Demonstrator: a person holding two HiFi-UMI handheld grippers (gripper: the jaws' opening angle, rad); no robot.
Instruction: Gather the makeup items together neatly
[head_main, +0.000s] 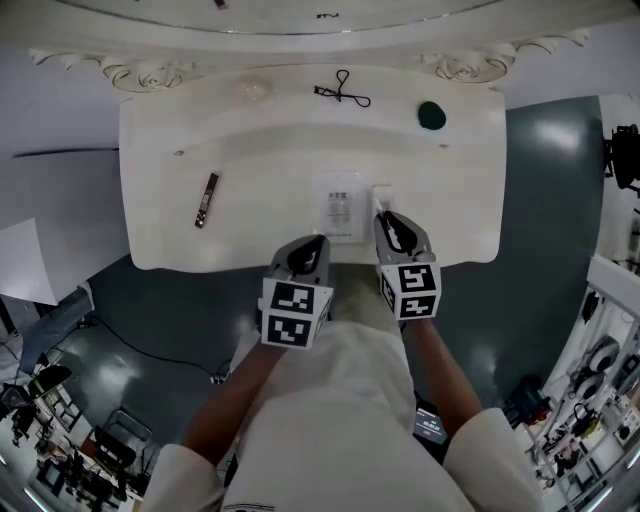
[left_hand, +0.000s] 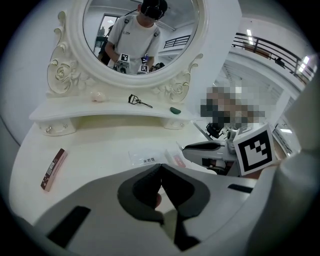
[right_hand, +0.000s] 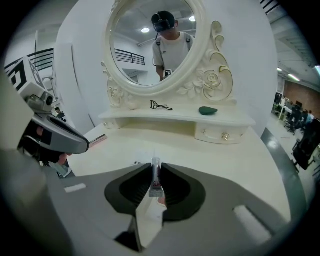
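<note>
Nearby, the left hand-held gripper (left_hand: 160, 169) is closed on nothing, while the right hand-held gripper (right_hand: 156, 170) pinches a slim clear tube (right_hand: 156, 186) with red print over the front of the glossy white desk (head_main: 440, 200). Just beyond lies a flat transparent sachet (head_main: 338, 210). Gathering looks barely begun. The slim brown stick (head_main: 206, 200) lies well to the left, and the wire eyelash curler (head_main: 342, 93) and dark-green sponge (head_main: 432, 115) sit apart on the back shelf.

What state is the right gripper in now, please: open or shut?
The right gripper is shut on a thin sachet; its own view shows the jaws pressing both flat sides.
</note>
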